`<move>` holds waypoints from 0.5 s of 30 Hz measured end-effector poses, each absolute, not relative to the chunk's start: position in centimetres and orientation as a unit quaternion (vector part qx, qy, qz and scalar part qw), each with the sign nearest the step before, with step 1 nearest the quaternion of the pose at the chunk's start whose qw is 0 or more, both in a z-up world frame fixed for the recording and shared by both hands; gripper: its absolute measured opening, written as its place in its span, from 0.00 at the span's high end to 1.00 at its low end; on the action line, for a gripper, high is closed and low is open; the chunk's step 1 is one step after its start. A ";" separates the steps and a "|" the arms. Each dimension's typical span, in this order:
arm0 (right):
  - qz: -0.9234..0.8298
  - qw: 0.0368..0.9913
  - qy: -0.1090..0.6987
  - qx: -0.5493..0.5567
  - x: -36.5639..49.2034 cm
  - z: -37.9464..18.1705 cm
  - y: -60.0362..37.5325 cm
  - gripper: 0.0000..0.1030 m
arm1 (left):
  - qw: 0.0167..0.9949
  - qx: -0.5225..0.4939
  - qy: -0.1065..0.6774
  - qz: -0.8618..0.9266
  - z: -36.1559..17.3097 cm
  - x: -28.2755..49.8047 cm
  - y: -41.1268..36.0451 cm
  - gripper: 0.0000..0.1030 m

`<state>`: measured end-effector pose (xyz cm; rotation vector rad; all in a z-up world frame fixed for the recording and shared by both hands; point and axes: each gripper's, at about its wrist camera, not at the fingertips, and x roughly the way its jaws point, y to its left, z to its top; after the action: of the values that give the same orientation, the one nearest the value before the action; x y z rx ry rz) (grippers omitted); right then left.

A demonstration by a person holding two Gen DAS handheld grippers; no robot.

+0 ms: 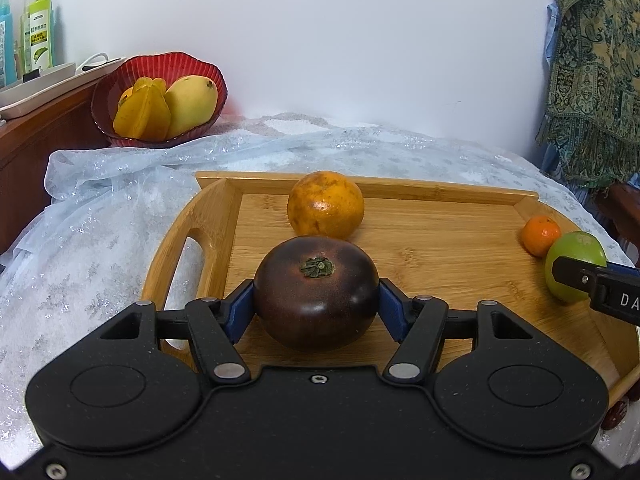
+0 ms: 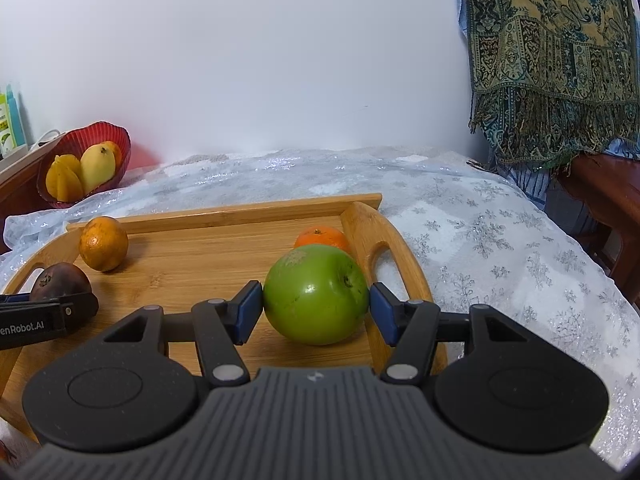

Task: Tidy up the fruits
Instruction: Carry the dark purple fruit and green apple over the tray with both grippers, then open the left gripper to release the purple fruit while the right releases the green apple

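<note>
Bamboo tray (image 1: 404, 192): L tongs (image 1: 316, 312) clamp glossy dark tomato (image 1: 316, 292), R tongs (image 2: 316, 310) flank green apple (image 2: 316, 296), gaps

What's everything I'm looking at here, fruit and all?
Dark fruit: one, purple-brown, on tray, between left jaws.
Green fruit: one, on tray, between right jaws.
Large orange: one, at tray's far rim.
Small orange: one, behind green fruit.
Tray: one, bamboo, on cloth.
Red bowl: one, far left, holding yellow mango and starfruit.
Cloth: one, white, sparkly.
Shawl: one, green-gold, hanging right.
Bottles: several, far left.
Left gripper: black, blue pads.
Right gripper: same.
</note>
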<state>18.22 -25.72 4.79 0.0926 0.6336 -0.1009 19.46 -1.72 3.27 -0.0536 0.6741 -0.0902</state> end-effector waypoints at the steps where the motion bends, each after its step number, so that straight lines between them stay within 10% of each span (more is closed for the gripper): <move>1: -0.050 0.948 0.311 0.047 18.2 4.8 -25.7 0.40 | 0.943 -0.025 0.330 -0.043 3.3 19.4 -1.7 0.40; 15: -0.052 0.947 0.311 0.058 18.1 4.8 -25.9 0.35 | 0.939 -0.011 0.340 -0.049 2.8 19.3 -2.0 0.32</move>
<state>18.11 -25.93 4.76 0.1191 0.6332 -0.1050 19.29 -2.02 2.82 -0.0221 0.6931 -0.1000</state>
